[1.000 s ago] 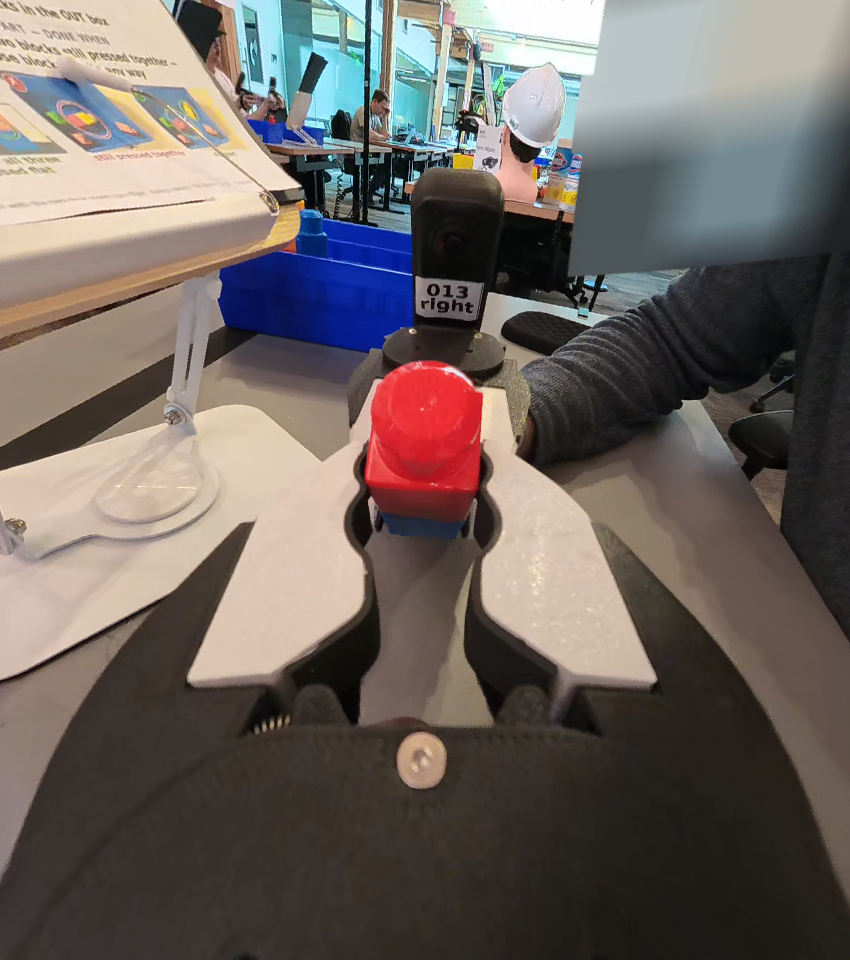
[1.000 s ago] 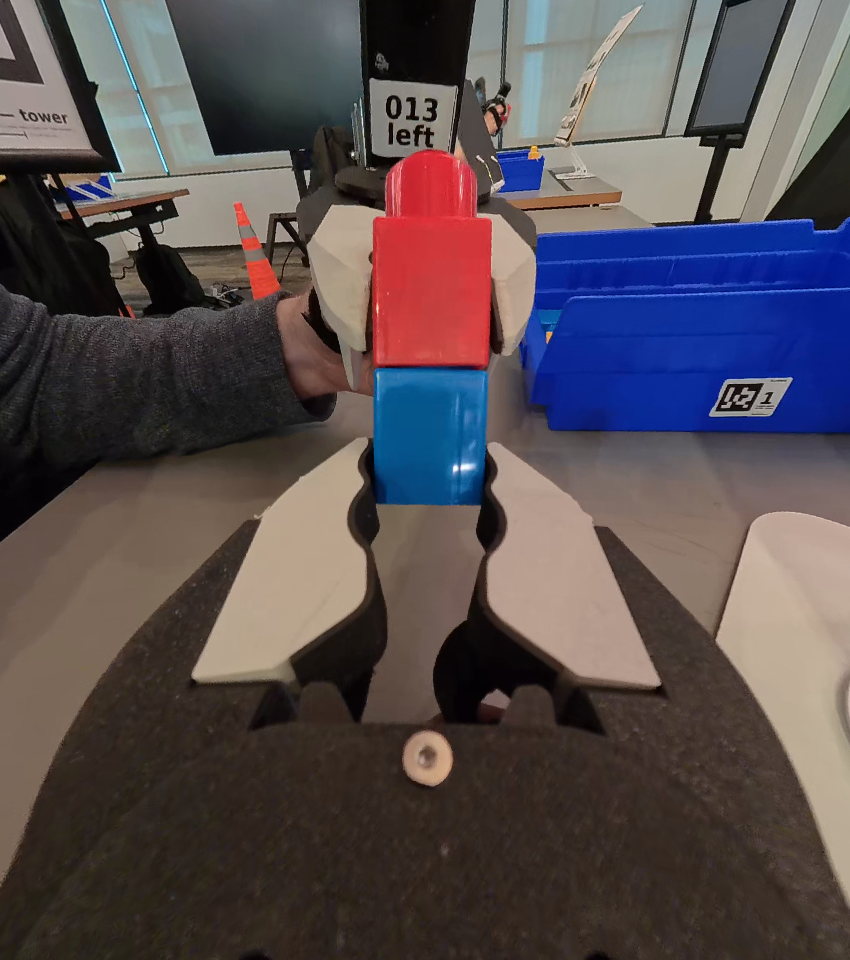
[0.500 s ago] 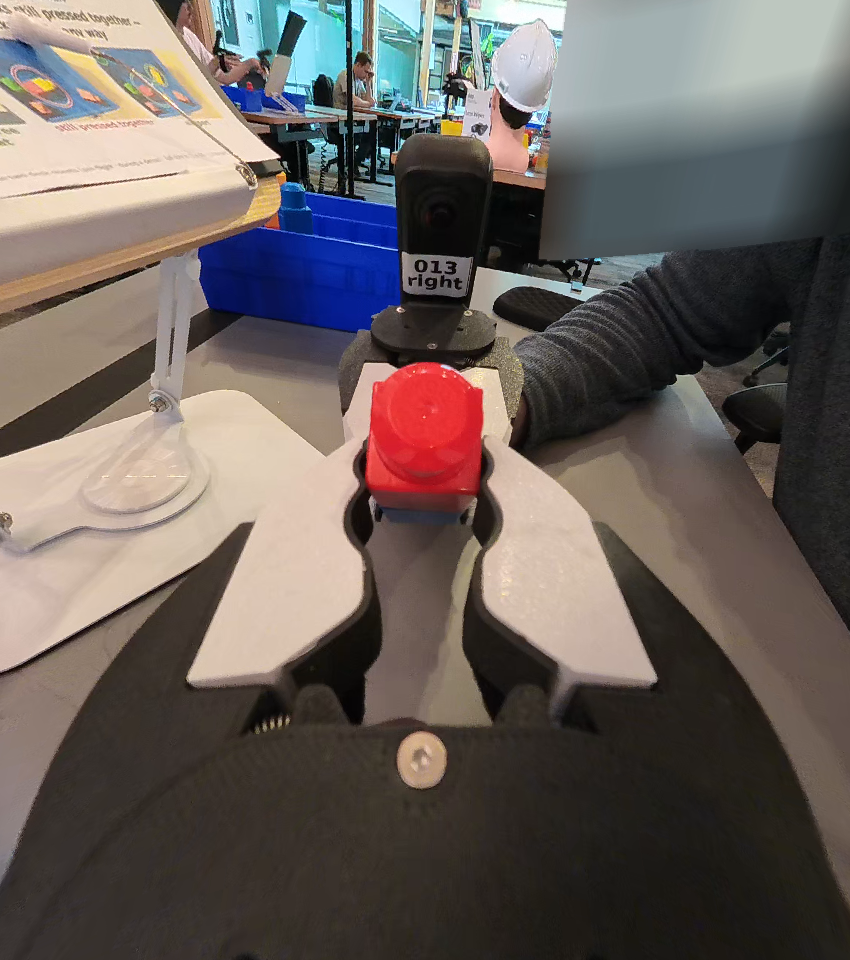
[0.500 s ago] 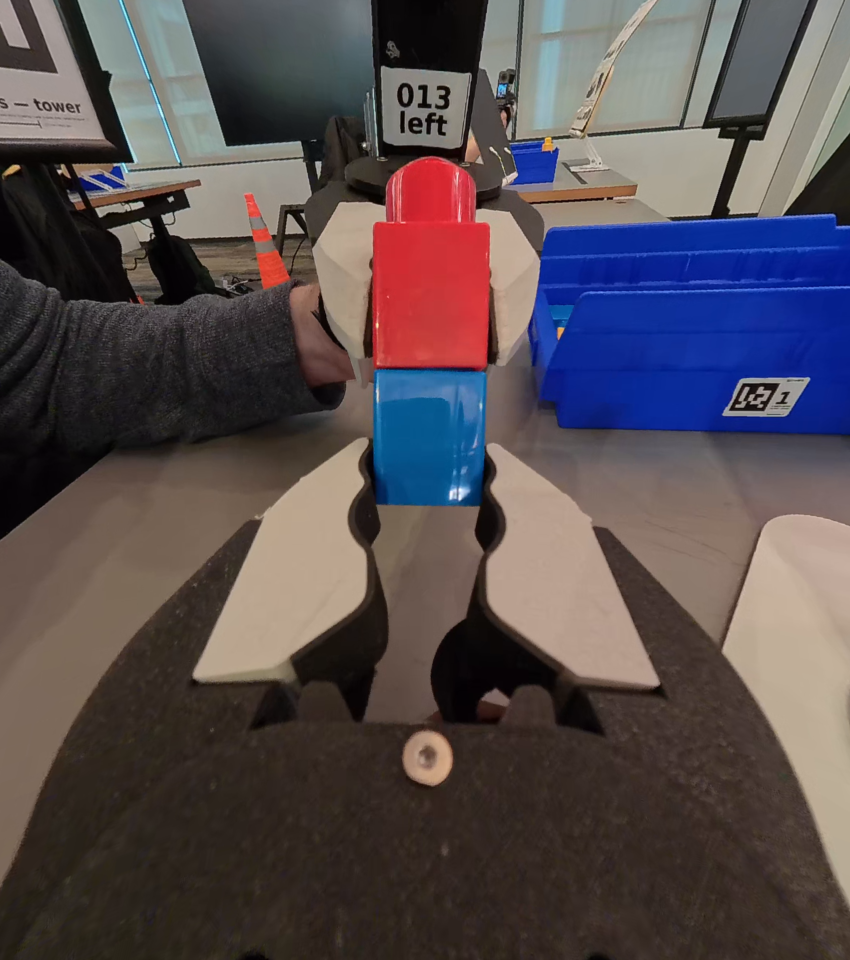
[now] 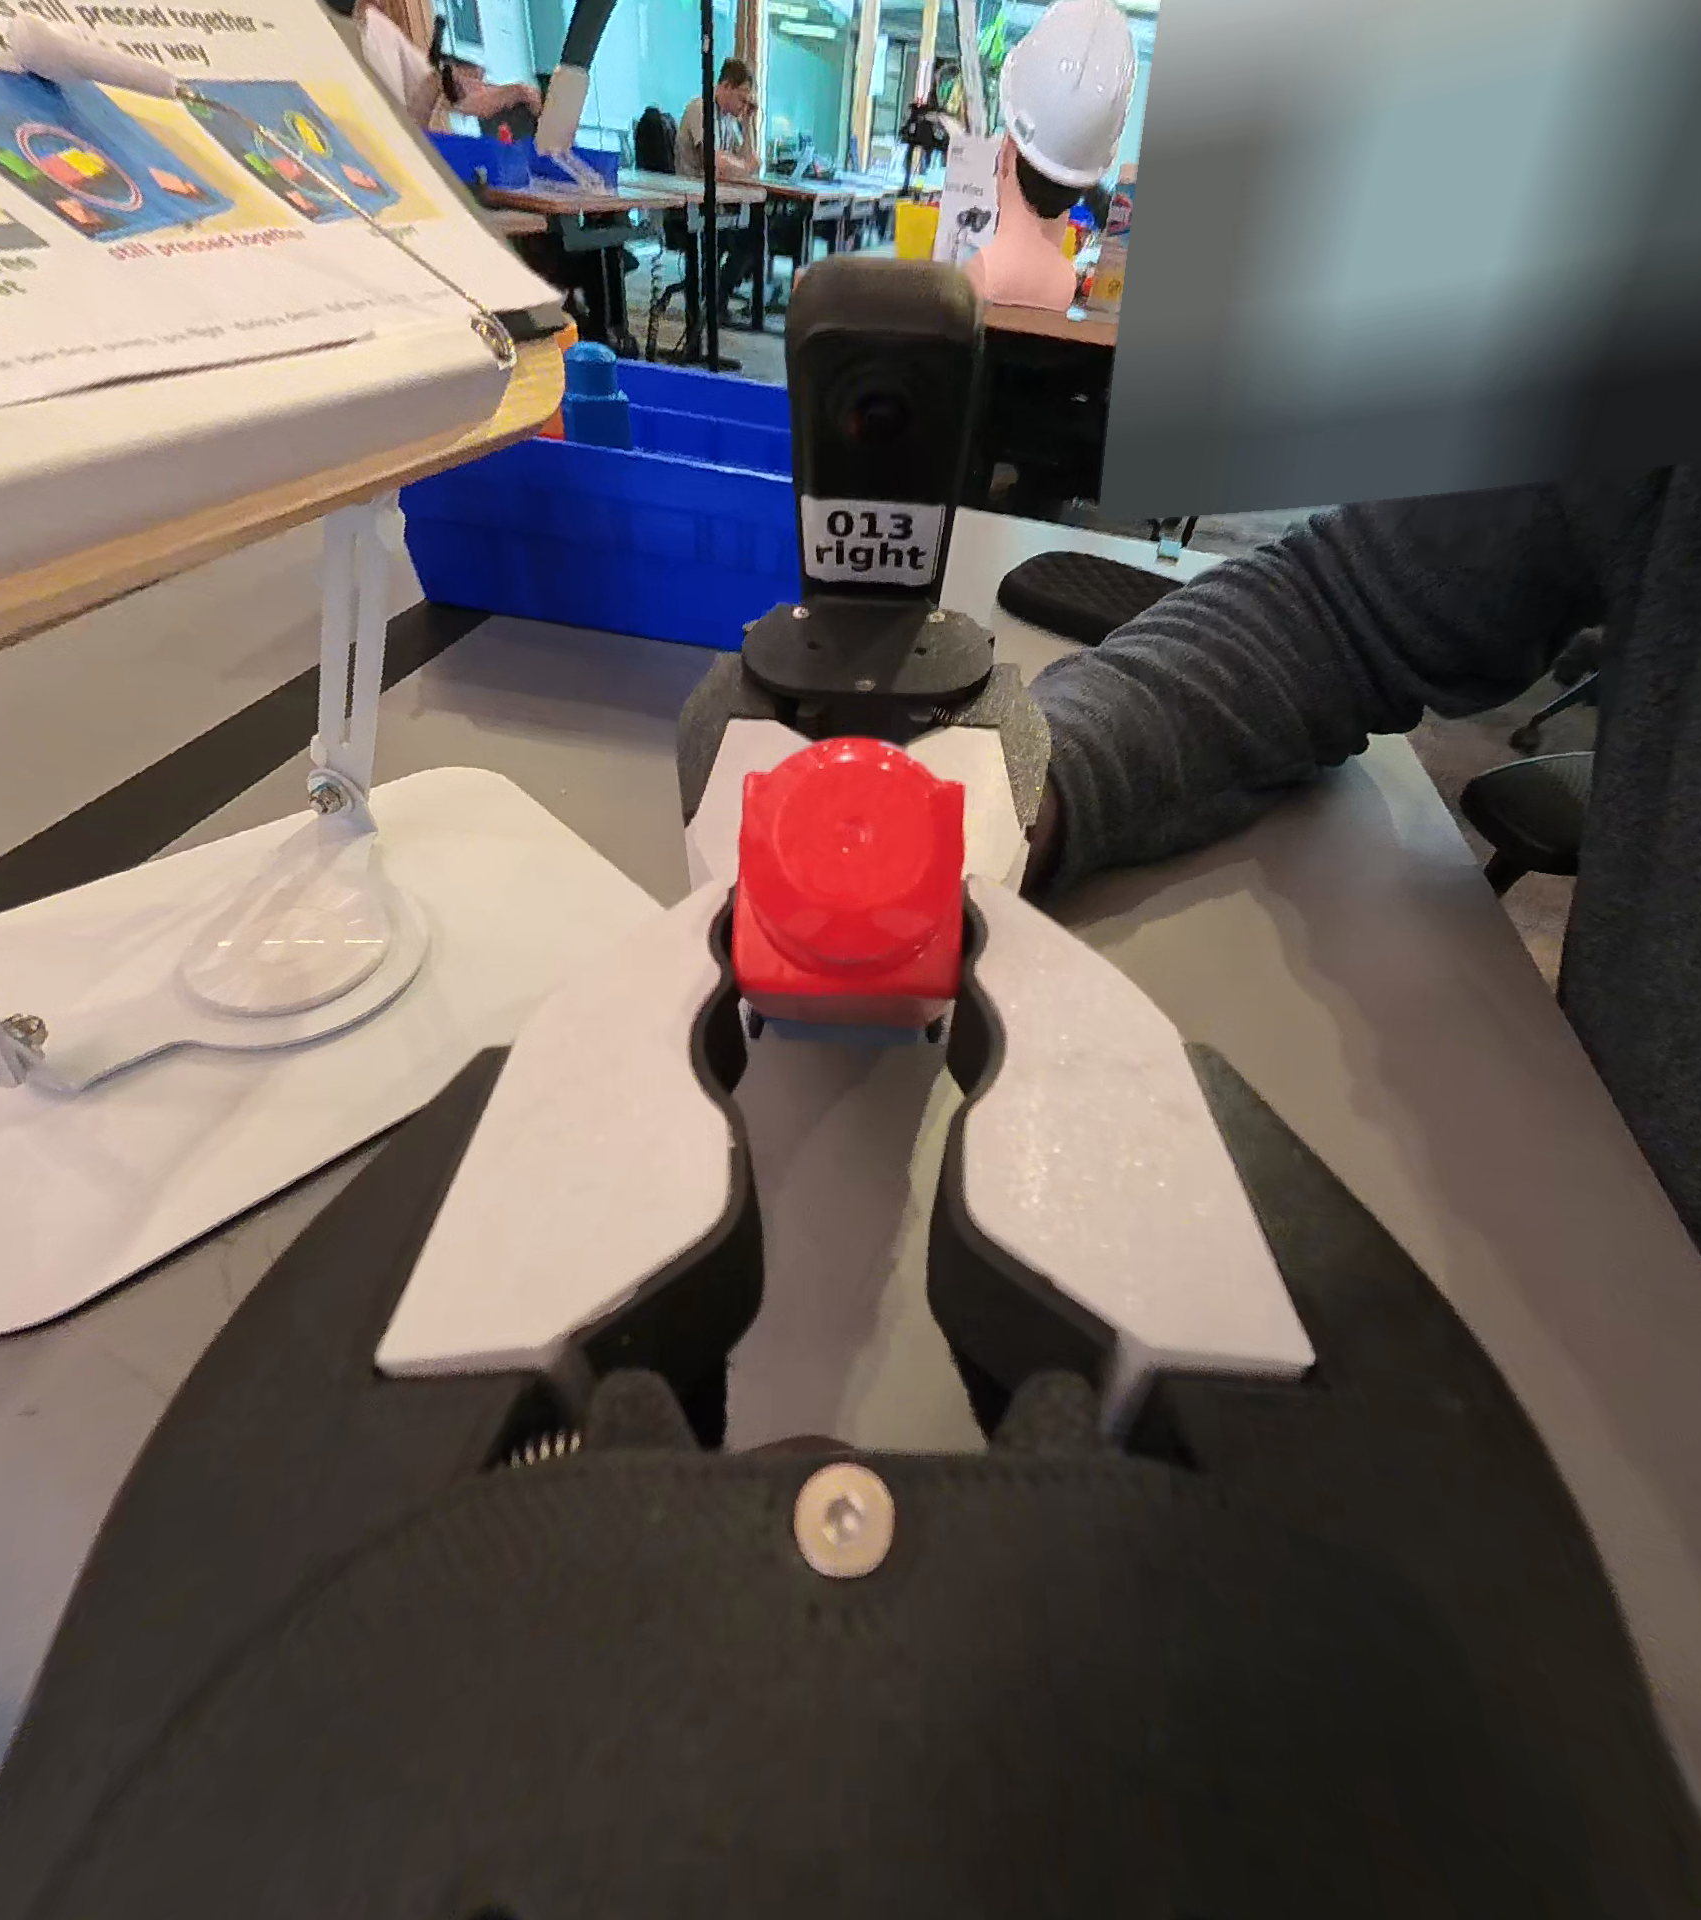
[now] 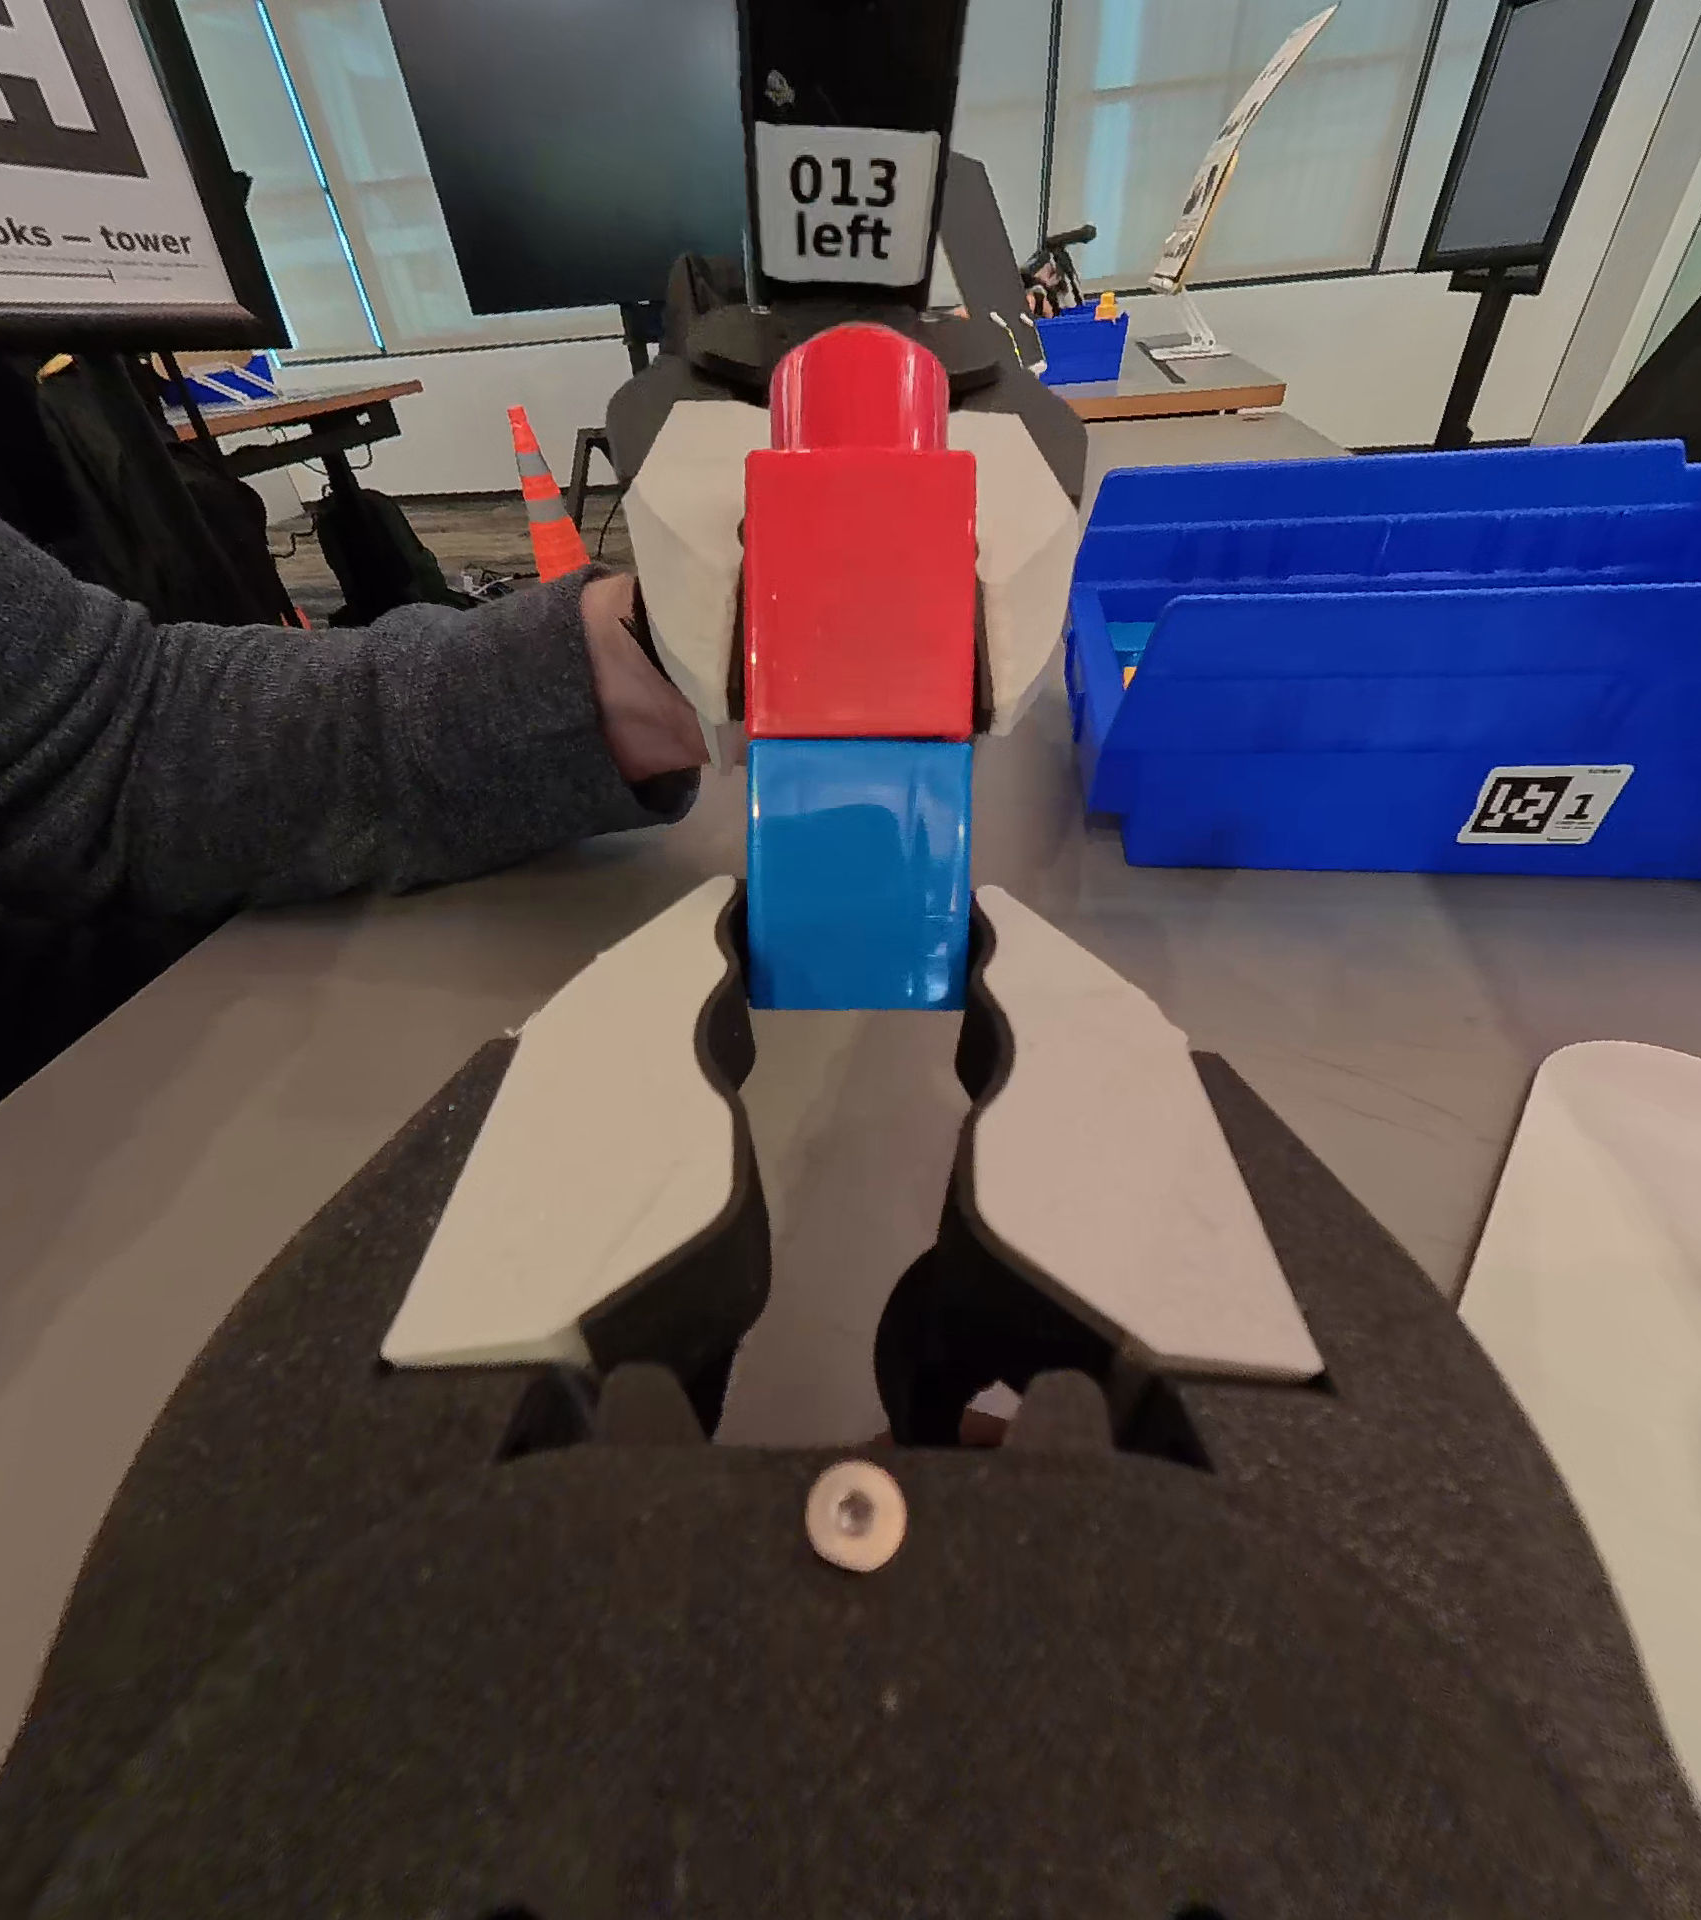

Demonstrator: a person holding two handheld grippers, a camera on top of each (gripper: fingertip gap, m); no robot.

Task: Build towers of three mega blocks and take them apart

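Observation:
A red block (image 6: 861, 592) sits pressed on top of a blue block (image 6: 856, 883), which stands on the grey table (image 6: 306, 1039). My right gripper (image 6: 856, 904) is shut on the blue block. My left gripper (image 5: 846, 914) faces it and is shut on the red block (image 5: 841, 883), its white fingers (image 6: 680, 582) on both sides. In the left wrist view only a sliver of the blue block (image 5: 835, 1031) shows under the red one, with the right gripper's fingers (image 5: 986, 790) behind.
A blue bin (image 6: 1448, 727) stands on the table to my right gripper's right, and it also shows in the left wrist view (image 5: 617, 540). A white stand base (image 5: 150, 1091) carries a tilted instruction board (image 5: 150, 208). The person's grey sleeves (image 5: 1241, 675) rest on the table. My left and right fingertips are right by each other.
Both grippers keep their holds and the two blocks stay joined. The left wrist view has tipped to look more from above, so less of the blue block shows.

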